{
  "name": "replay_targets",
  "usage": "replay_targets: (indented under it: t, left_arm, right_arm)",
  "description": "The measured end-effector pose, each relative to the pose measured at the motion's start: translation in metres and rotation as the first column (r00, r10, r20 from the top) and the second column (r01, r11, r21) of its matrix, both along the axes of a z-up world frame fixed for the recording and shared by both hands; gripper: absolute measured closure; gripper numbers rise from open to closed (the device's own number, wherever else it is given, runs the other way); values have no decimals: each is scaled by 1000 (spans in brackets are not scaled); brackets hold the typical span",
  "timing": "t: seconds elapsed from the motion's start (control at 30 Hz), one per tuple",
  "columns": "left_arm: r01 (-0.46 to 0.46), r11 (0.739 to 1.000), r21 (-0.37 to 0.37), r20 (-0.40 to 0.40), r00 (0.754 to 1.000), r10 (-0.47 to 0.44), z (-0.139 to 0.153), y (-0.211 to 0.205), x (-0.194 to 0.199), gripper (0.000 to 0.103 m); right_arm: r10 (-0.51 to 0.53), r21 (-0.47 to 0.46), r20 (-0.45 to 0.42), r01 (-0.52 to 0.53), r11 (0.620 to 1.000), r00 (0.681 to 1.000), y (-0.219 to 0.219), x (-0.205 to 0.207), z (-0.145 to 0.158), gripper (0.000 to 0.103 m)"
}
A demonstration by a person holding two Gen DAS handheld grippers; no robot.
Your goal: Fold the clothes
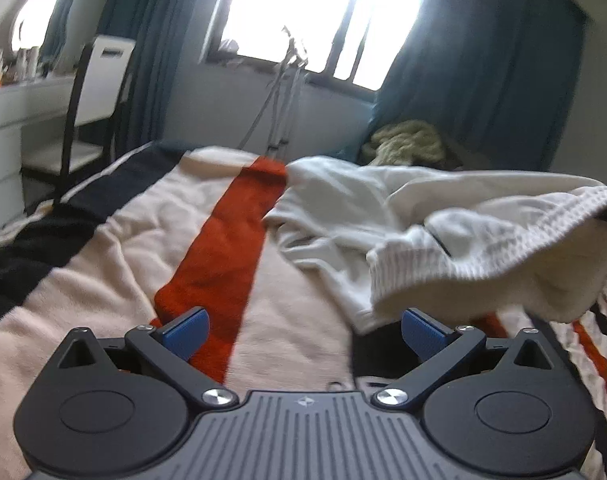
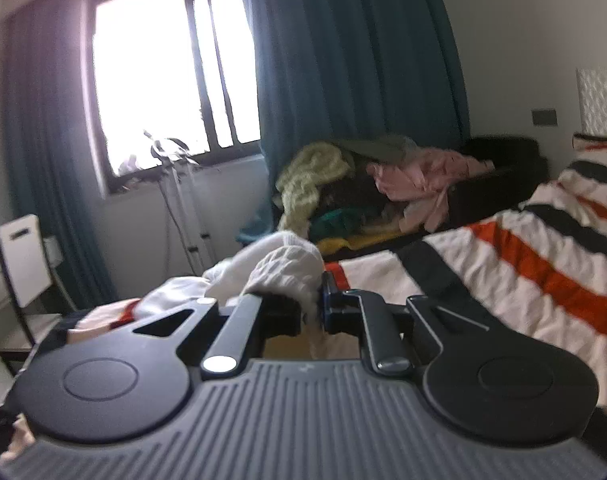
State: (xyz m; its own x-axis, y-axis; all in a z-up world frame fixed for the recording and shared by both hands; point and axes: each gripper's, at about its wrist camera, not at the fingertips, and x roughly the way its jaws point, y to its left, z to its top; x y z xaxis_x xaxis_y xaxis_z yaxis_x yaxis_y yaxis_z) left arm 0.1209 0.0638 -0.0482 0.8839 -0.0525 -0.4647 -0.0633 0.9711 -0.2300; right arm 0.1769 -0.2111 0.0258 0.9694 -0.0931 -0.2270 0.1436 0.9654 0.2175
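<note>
On the bed: white garment (image 1: 383, 216) lies rumpled on striped blanket (image 1: 115, 248), one ribbed edge lifted.
Right gripper (image 2: 317, 304): pinched shut on that edge.
Left gripper (image 1: 303, 332): fingers spread, empty.
Risk: thin pinch may slip; single-corner pull bunches cloth.
Room: bright window (image 2: 159, 80), teal curtains (image 2: 343, 60), clothes pile (image 2: 363, 184).

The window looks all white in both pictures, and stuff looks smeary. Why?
Left wrist view: the window is blown out by daylight, so nothing outside shows; the white garment and striped blanket are smeared with blur. Right wrist view: same glare at the window, the room is dim, and straight edges bend from the fisheye lens.
</note>
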Motion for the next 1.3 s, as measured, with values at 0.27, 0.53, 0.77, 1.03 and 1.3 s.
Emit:
replay_targets:
  t: [0.27,0.53,0.77,1.03,1.3]
  left_arm:
    - [176,971,161,48,981,-186,11,-54,-44,0]
    - [369,809,458,-26,915,-402,-30,-138,-46,0]
    - [293,754,588,-53,944,-325,-72,-164,-3,0]
    - [169,847,505,70,969,-236,-59,-159,25,9]
    - [131,961,244,49,988,-147,-47,-120,37,71]
  right_arm:
    - [64,31,48,-65,997,997,-45,-98,0,90]
    - [26,131,-28,-22,991,999,-76,-117,-48,90]
    - [-29,177,-51,37,984,998,-94,-111,-65,90]
    - [-54,153,-99,69,986,994,-95,-104,-78,88]
    - [-45,109,-150,62,992,988,-89,-95,-90,87]
